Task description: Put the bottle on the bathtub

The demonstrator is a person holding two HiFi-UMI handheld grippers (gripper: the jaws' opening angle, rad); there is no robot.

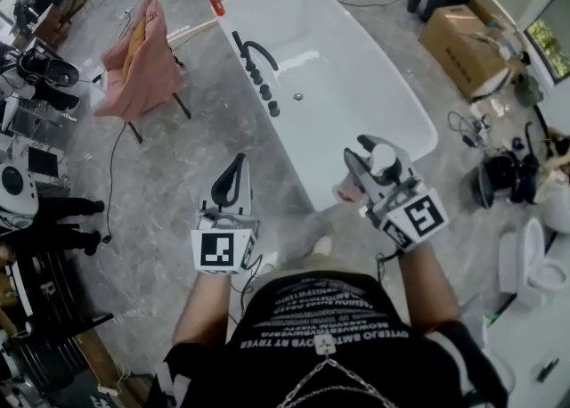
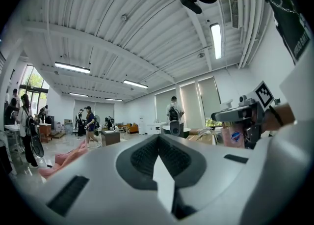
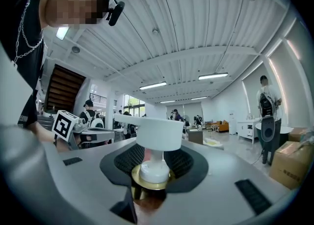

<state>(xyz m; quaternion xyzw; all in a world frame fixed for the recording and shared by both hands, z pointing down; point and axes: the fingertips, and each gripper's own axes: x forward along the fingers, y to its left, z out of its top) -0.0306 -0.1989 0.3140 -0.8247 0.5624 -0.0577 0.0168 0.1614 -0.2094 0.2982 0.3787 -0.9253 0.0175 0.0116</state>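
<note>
Standing between the jaws of the right gripper [image 1: 374, 164], the bottle [image 3: 156, 146] is pinched near its neck; the white pump head rises above the jaws and the pink body [image 1: 346, 191] hangs under them. It is held in the air, close to the near end of the bathtub [image 1: 411, 126], not on it. Both hands are stretched out before the person's chest, with the grippers pointing level towards the tub. The left gripper [image 1: 235, 171] has its jaws pressed together, with nothing between them.
</note>
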